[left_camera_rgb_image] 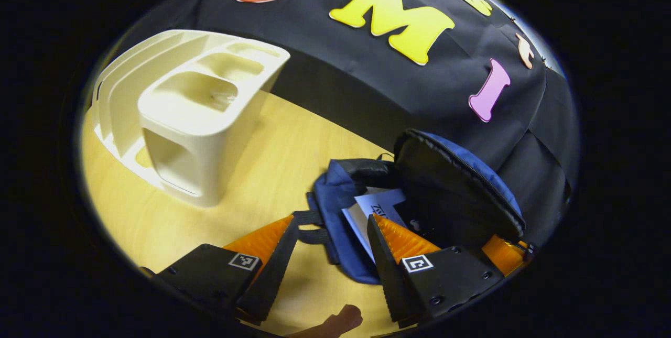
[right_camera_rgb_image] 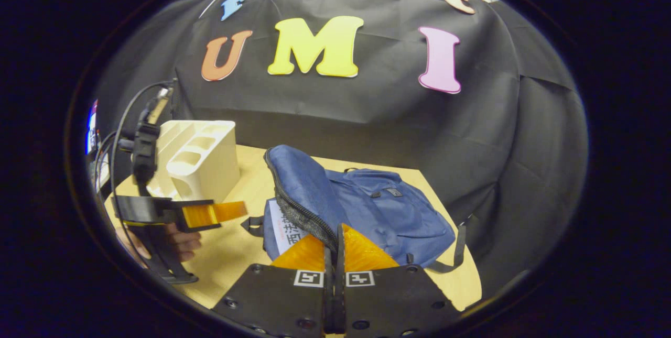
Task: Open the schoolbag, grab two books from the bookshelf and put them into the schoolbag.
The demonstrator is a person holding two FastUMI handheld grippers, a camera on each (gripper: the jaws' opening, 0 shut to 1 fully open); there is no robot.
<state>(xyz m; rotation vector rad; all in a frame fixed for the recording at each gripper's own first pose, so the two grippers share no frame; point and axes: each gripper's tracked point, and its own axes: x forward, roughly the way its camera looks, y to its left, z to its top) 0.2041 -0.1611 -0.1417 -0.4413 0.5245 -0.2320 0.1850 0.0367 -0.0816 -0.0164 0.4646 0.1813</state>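
The schoolbag (right_camera_rgb_image: 388,207) is blue outside, with a black lining (left_camera_rgb_image: 445,191) on the raised flap and black straps (right_camera_rgb_image: 460,246). The books (left_camera_rgb_image: 375,207) inside show white covers with dark print. The bookshelf (left_camera_rgb_image: 194,112) is cream all over. The worktop (left_camera_rgb_image: 272,165) is pale yellow wood grain. Both grippers have black bodies with orange ribbed fingers (left_camera_rgb_image: 401,238), and small black-and-white square markers (right_camera_rgb_image: 360,278) sit near the finger bases.

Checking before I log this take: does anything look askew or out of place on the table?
Nothing stands out. The schoolbag lies flat on the table, its flap pinched up by the right gripper, books inside. The bookshelf stands upright, slots bare.
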